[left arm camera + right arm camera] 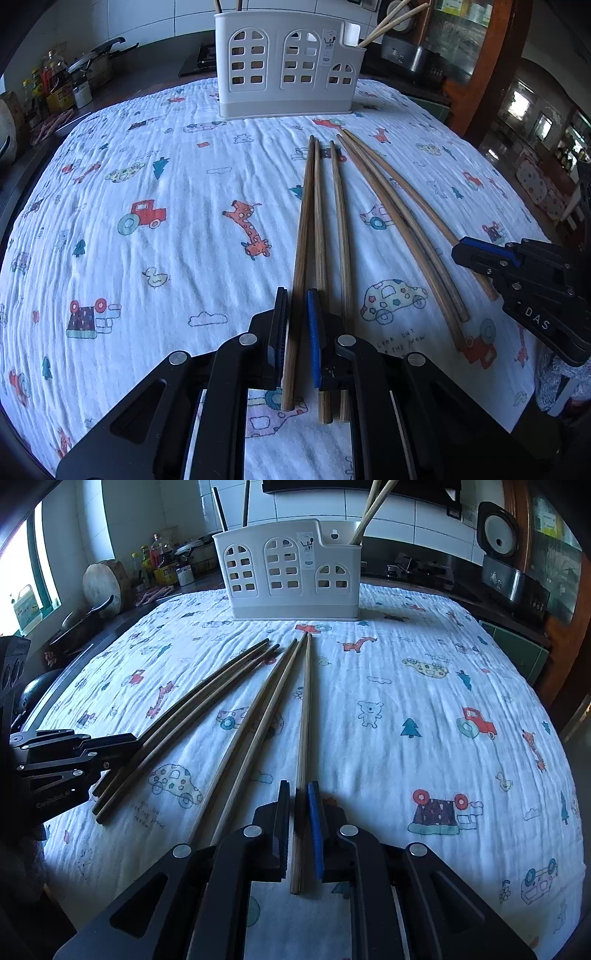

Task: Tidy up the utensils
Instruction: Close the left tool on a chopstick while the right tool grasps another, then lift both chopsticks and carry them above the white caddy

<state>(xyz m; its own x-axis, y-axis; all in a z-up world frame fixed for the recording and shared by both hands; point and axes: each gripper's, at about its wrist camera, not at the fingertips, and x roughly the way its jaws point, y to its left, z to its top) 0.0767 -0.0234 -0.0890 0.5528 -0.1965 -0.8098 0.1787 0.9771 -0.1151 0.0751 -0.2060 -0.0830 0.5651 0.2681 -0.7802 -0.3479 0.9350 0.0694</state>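
Several wooden chopsticks lie side by side on the printed cloth. A white utensil holder with arched holes stands at the far edge and holds a few chopsticks; it also shows in the right wrist view. My left gripper has its jaws narrowly apart around the leftmost dark chopstick, low on the cloth. My right gripper has its jaws closely around the rightmost pale chopstick. Whether either grip is tight is unclear.
Two dark chopsticks lie right of the left gripper. Two pale chopsticks lie left of the right gripper. The kitchen counter holds bottles, a pot and a rice cooker. The right gripper body sits at right.
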